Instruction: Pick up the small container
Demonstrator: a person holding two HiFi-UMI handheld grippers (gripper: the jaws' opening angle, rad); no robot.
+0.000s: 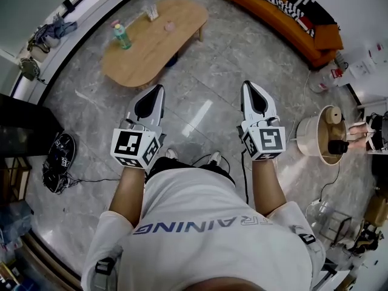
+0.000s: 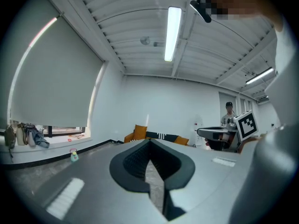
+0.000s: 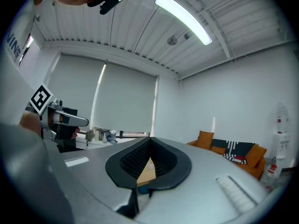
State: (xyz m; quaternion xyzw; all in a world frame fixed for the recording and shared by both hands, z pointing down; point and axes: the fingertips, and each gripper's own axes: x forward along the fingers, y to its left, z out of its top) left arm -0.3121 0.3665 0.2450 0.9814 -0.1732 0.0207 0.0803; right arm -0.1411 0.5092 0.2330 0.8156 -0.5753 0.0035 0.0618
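Note:
A small pink container [image 1: 170,26] stands on the oval wooden coffee table [image 1: 145,53] far ahead of me, near a green-capped bottle [image 1: 122,36] and a small white item [image 1: 151,12]. Both grippers are held in front of the person's body over the grey floor, well short of the table. The left gripper [image 1: 159,90] is shut and holds nothing. The right gripper [image 1: 247,85] is likewise shut and empty. In the right gripper view, the table top [image 3: 146,172] shows through the gap below the closed tips [image 3: 150,139]. The left gripper view shows the bottle [image 2: 74,155] at left and closed jaws [image 2: 149,141].
An orange sofa [image 1: 285,17] with a striped throw runs along the back right. A round white basket [image 1: 321,139] stands at right, with cables on the floor. A dark bag [image 1: 59,162] lies at left. A person [image 2: 228,113] stands in the background.

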